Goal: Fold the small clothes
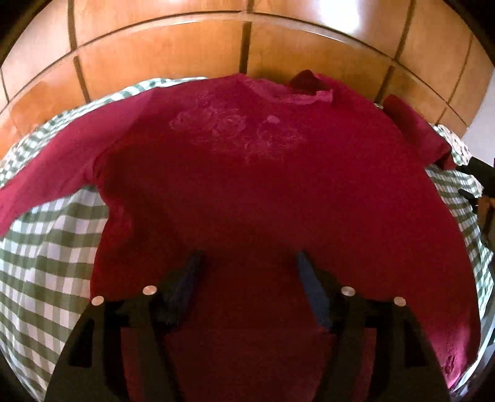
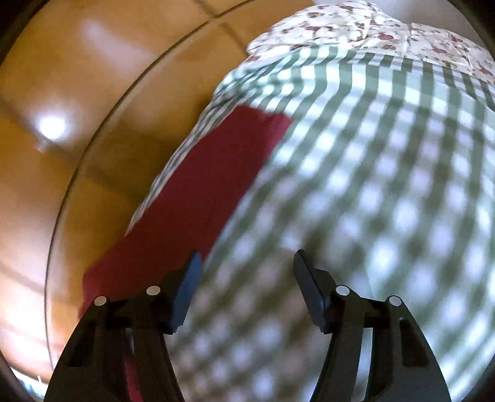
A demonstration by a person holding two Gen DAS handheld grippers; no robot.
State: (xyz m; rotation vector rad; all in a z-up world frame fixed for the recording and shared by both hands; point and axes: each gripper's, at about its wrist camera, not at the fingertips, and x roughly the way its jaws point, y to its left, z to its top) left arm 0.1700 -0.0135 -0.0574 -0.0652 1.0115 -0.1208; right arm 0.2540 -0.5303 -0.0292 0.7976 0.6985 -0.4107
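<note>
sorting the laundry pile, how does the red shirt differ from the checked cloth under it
The red shirt is one solid colour with a faint print on the chest; the checked cloth is green and white squares all over. The shirt has sleeves and a neckline and lies spread on top; the cloth is a flat sheet beneath, showing past the shirt's edges. Both lie fairly flat and unfolded.

A shirt [image 1: 263, 191] lies spread flat on a checked cloth [image 1: 46, 263], collar toward the panelled wall [image 1: 185, 46] behind it, one sleeve reaching out to the left. The left hand-held gripper [image 1: 247, 263] hangs over the shirt's lower half. The right hand-held gripper [image 2: 247, 263] hangs over the checked cloth just right of a sleeve [image 2: 201, 191], with a flowered fabric [image 2: 371, 27] at the cloth's far end.
</note>
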